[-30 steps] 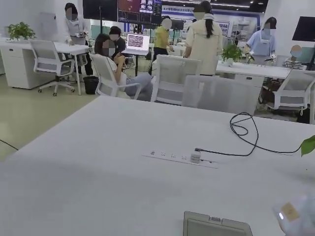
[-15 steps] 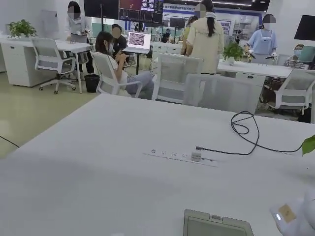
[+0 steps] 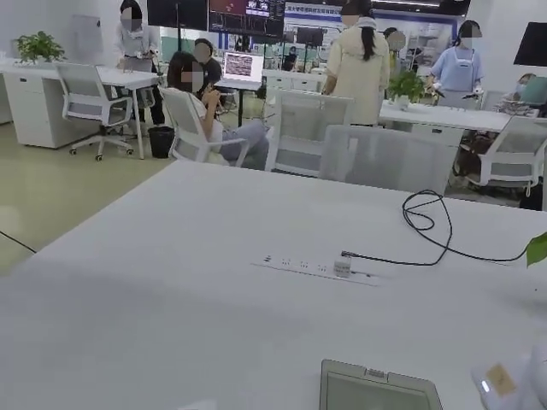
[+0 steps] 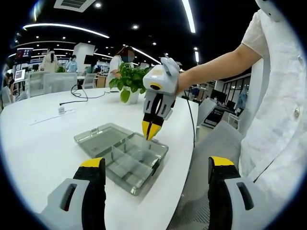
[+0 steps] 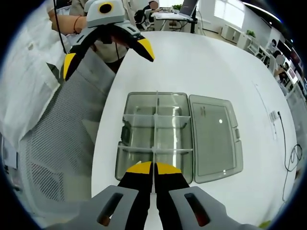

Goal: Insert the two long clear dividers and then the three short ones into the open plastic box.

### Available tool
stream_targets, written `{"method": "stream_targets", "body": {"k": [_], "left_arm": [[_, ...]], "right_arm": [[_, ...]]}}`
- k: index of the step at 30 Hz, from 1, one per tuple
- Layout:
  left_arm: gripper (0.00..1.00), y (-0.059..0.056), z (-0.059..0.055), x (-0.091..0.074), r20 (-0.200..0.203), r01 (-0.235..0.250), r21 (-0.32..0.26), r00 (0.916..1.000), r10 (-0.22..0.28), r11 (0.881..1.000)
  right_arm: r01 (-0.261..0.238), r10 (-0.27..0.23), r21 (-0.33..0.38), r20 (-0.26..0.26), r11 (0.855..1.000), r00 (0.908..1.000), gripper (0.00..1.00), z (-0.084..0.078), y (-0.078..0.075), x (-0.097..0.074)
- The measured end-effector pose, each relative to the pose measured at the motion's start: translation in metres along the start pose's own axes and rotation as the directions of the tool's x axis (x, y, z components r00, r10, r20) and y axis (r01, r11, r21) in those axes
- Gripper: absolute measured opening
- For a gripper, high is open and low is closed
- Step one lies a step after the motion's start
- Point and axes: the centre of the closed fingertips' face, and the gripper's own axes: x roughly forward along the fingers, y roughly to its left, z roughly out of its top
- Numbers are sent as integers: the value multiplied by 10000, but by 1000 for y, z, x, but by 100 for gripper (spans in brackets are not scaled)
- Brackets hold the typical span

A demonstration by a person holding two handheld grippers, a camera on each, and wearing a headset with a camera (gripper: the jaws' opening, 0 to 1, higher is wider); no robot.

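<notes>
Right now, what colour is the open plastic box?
Clear with a grey tint; the plastic box shows best in the right gripper view.

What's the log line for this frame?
left gripper: open, short of box | right gripper: shut, tips over box | dividers: some in place

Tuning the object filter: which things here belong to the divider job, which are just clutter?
Job: plastic box, its open lid, clear dividers seated inside, left claw, right claw.
Clutter: power strip, black cable, potted plant, mesh chairs.
</notes>
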Motion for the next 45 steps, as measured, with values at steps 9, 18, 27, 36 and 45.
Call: {"method": "stream_targets", "body": {"k": [9, 18, 27, 36, 45], "left_arm": [[90, 0, -1, -1, 7, -17, -21, 10000, 17, 10000], [90, 0, -1, -2, 9, -30, -66, 10000, 30, 10000], [90, -1, -1, -2, 21, -30, -85, 10000, 30, 10000], [91, 0, 0, -4, 17, -33, -44, 10000, 34, 10000], [96, 3, 0, -10, -20, -87, -106, 10000, 87, 9999]], "right_arm": [[146, -146, -105, -1, 9998, 9999, 3, -5, 0, 11], [187, -187, -75, -32, 9998, 9998, 3, -9, -1, 20], [261, -262, -112, -41, 9996, 9996, 3, -9, -1, 20], [580, -580, 31, 115, 9983, 9982, 9, -9, -4, 6], [1310, -1398, 893, 1016, 9874, 9850, 22, -2, 0, -35]]}}
